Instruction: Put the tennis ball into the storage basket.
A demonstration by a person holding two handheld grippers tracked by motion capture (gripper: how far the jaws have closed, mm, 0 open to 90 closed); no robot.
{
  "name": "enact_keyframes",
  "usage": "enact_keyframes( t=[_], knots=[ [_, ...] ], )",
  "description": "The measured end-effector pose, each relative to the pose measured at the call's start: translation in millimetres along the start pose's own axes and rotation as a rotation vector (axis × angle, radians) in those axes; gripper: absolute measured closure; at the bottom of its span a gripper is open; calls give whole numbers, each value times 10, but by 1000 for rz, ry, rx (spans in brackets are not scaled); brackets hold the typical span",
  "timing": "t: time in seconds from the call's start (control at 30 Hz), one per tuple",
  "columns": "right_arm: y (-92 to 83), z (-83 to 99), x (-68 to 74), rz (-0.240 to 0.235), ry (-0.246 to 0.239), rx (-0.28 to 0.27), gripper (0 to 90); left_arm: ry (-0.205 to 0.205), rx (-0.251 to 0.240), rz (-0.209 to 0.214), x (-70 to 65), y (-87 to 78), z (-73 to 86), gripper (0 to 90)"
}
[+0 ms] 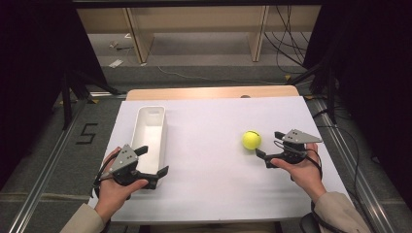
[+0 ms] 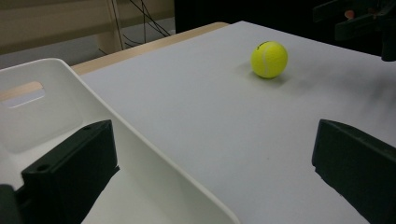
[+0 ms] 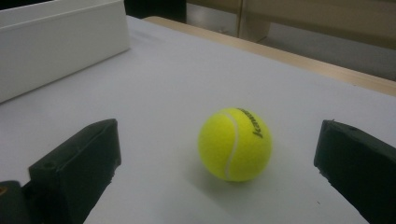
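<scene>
**Reaching for a ball**

Spanning the frame, the white-covered surface (image 1: 214, 160) carries a long white plastic bin (image 1: 150, 133) at left. The left gripper (image 1: 151, 164), jaws spread, straddles its wall. The right gripper (image 1: 270, 145), jaws spread wide, faces the yellow tennis ball (image 1: 251, 140) resting just beyond them, untouched.

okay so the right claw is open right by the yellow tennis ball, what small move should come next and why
Probably ease the right claw forward until its jaws flank the fuzzy yellow tennis ball, then close. The jaws stand wide open with the ball lying free on the white table sheet, centred ahead of them and not yet between them. The long white plastic bin looks like the likely destination.
</scene>
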State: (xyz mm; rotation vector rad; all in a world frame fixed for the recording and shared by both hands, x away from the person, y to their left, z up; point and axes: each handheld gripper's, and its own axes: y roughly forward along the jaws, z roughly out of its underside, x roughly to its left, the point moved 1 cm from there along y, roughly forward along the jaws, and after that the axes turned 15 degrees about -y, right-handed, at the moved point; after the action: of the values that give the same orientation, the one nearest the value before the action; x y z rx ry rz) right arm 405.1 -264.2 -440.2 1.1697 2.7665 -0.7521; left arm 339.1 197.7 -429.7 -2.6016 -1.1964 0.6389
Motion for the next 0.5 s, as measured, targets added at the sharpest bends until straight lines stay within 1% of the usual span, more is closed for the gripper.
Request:
enact_keyframes(
  t=[0.2, 0.3, 0.37, 0.4, 0.5],
  knots=[
    [73, 10, -54, 8, 16, 9, 14, 1, -2, 2, -2, -2, -2, 0],
    [156, 16, -97, 11, 28, 15, 17, 0, -3, 2, -4, -1, -4, 0],
    [178, 19, -108, 12, 29, 19, 18, 1, -2, 2, -3, -2, -4, 0],
    [224, 23, -123, 10, 31, 28, 19, 0, -3, 2, -5, -1, -4, 0],
    [286, 25, -130, 5, 27, 38, 20, 0, -3, 4, -7, 0, -4, 0]
  ],
)
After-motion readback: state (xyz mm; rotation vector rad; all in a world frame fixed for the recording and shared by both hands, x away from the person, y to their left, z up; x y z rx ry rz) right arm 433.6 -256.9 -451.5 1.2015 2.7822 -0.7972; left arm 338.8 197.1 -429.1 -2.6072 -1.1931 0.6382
